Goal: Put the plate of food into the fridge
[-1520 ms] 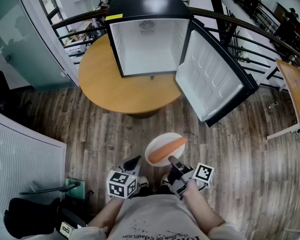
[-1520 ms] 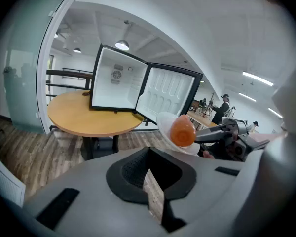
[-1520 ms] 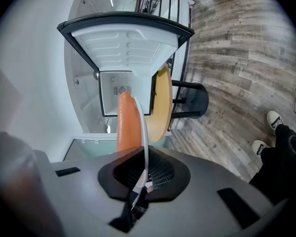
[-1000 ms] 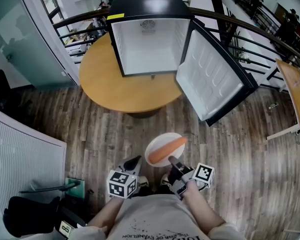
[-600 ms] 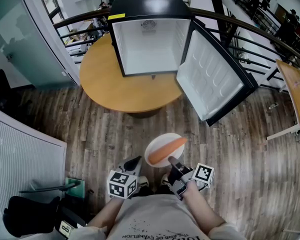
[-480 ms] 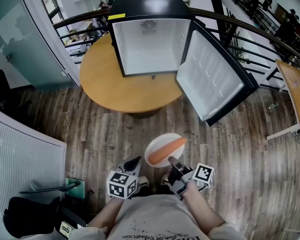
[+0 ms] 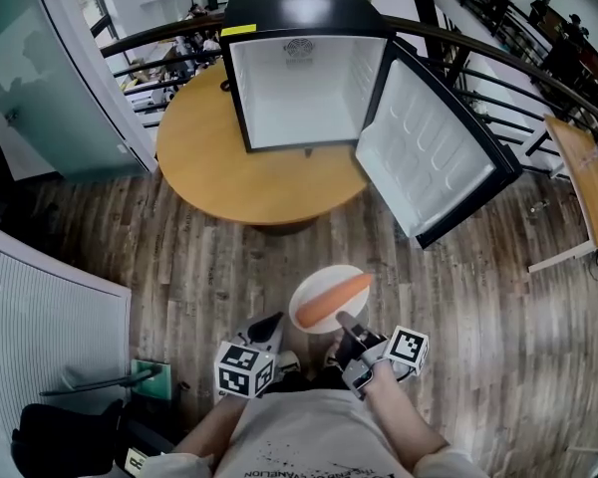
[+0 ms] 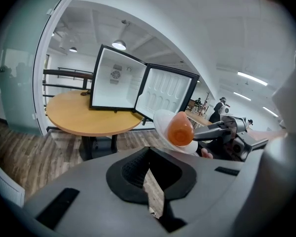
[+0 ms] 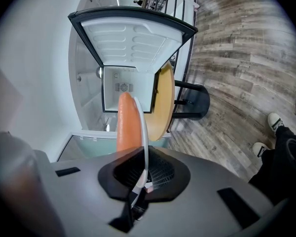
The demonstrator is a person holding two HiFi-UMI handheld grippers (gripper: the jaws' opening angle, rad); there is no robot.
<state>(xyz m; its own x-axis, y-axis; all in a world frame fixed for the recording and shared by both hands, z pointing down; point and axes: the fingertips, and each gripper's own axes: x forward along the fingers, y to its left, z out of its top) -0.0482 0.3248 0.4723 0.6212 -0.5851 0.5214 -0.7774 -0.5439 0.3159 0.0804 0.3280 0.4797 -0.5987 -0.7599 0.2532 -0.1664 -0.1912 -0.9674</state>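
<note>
Hardly anything has moved since the earlier frames: both grippers and the plate keep their places, and only the head camera has tipped a touch, nudging the fridge (image 7: 304,88) and its door (image 7: 429,152) slightly across the view. The right gripper (image 7: 343,322) is clenched on the near rim of the white plate (image 7: 322,278) and holds it out over the wood floor (image 7: 229,267). A long orange piece of food (image 7: 334,300) lies across the plate. In the right gripper view the thin rim runs straight down between the pinched jaws.

The left gripper (image 7: 270,324) hovers just left of the plate, apart from it, its jaws closed together on nothing.

Far ahead, the black fridge stands on a round wooden table (image 7: 209,167). Its white inside is bare, and its door is swung wide to the right. The plate is well short of the table, on the near side.
</note>
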